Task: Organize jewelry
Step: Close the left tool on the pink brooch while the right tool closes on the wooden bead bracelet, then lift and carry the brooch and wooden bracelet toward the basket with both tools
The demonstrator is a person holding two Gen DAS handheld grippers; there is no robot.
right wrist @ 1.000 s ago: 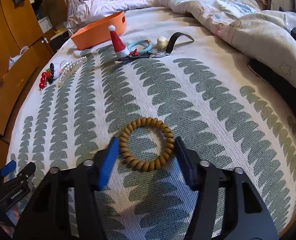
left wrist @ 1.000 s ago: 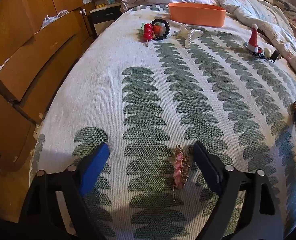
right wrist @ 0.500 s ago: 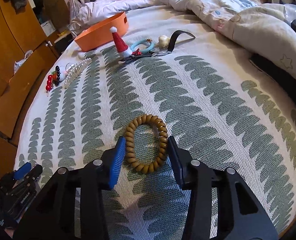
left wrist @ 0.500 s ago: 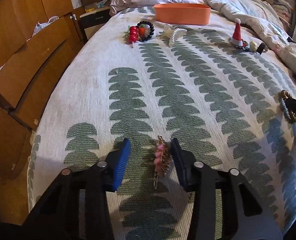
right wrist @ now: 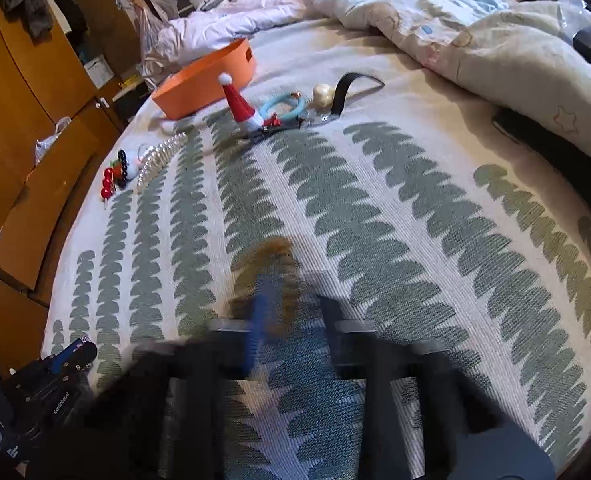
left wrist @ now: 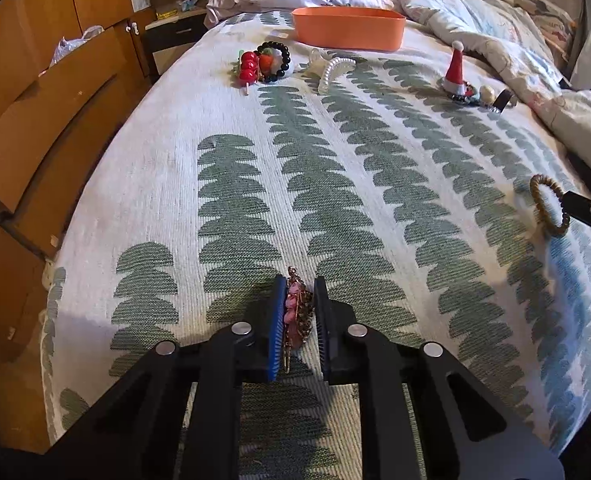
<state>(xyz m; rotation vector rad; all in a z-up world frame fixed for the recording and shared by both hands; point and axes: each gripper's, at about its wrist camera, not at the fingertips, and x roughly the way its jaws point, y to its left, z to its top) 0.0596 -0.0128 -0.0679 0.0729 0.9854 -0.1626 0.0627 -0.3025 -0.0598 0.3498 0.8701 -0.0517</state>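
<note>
The pink and gold hair clip (left wrist: 295,312) is a narrow piece with pink petal-like stones set in gold filigree and a thin pin end pointing toward the camera; it stands on its edge on the bedspread (left wrist: 375,168), near the near edge of the bed, pinched between the blue pads of the left tool (left wrist: 298,320). Those jaws have just been closing: a second ago they stood wide with the clip lying loose between them, and now they are narrow and press on it from both sides. The coiled brown hair tie (left wrist: 548,206) is a ring of amber-brown spiral cord; in the left wrist view it stands on edge at the far right, gripped at its right side by the black tip of the right tool (right wrist: 289,304). In the right wrist view that tool and the tie are blurred, yet its jaws have likewise just been closing, from astride the flat-lying ring to a narrow hold on it. Far across the bed sit the orange tray (left wrist: 349,28), a red bead pick (left wrist: 248,72), a black bead bracelet (left wrist: 283,60), a pearl clip (left wrist: 333,70) and a small Santa hat (left wrist: 455,70).
</note>
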